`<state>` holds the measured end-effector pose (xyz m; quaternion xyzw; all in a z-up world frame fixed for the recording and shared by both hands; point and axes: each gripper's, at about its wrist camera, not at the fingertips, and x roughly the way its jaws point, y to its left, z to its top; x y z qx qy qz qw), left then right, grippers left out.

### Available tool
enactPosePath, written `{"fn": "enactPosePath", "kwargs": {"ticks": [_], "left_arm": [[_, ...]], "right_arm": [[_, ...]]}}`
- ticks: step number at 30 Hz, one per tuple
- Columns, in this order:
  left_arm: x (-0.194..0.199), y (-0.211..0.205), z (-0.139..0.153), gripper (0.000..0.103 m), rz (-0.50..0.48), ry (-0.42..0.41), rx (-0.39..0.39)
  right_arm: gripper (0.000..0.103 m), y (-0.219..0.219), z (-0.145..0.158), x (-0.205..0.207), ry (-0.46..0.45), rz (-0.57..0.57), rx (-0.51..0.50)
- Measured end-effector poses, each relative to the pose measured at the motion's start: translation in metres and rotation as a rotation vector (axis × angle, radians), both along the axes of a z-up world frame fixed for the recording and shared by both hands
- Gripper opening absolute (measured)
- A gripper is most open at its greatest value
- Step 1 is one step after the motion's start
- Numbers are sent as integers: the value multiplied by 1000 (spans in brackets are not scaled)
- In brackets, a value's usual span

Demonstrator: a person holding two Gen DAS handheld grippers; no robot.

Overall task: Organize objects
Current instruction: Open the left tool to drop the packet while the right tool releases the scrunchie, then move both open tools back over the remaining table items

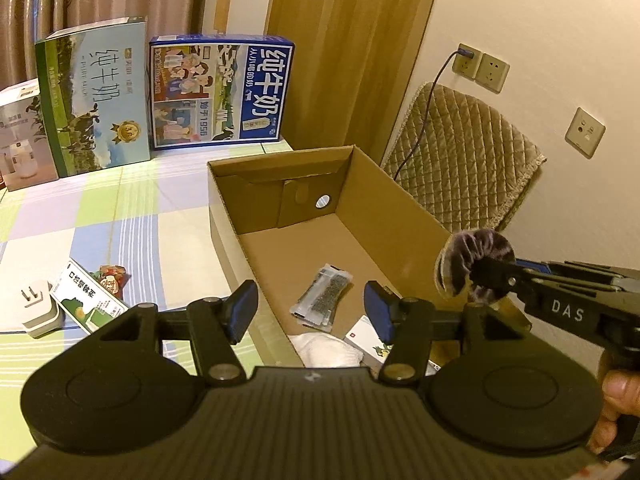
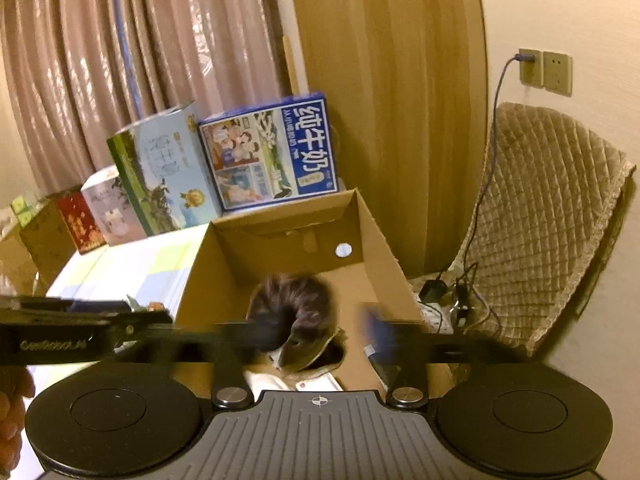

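An open cardboard box [image 1: 224,216] stands on the checked tablecloth; it also shows in the right wrist view [image 2: 384,248]. Inside lie a clear packet [image 1: 322,298], a white cloth [image 1: 328,350] and a small white carton [image 1: 370,340]. My left gripper [image 1: 312,310] is open and empty over the box's near left wall. My right gripper [image 2: 320,334] is open above the box, blurred by motion. A dark purple velvet scrunchie [image 1: 476,266] hangs at its left finger over the box's right wall; in the right wrist view the scrunchie [image 2: 296,300] is blurred.
On the cloth left of the box lie a white plug adapter [image 1: 38,308], a green-and-white carton [image 1: 88,300] and a red snack packet [image 1: 112,280]. Milk cartons [image 1: 220,92] stand at the back. A quilted chair [image 1: 460,152], wall sockets and a cable are at the right.
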<state>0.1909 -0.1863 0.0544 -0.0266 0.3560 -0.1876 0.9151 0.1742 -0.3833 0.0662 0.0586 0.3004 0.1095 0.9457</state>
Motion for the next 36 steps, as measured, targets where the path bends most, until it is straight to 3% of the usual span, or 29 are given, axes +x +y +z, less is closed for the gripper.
{"fn": "enactPosePath", "kwargs": {"ticks": [4, 23, 31, 33, 36], "left_arm": [[0, 5, -1, 60, 8, 6, 7], [-9, 33, -1, 65, 30, 4, 17], [-13, 55, -1, 70, 54, 3, 28], [-14, 62, -1, 72, 64, 3, 28], [-16, 77, 3, 79, 84, -13, 24]], "right_arm": [[78, -6, -2, -2, 7, -15, 15], [79, 9, 13, -25, -1, 15, -9], [92, 33, 22, -28, -15, 43, -18], [100, 40, 25, -28, -22, 49, -21], [101, 52, 30, -29, -37, 64, -22]]}}
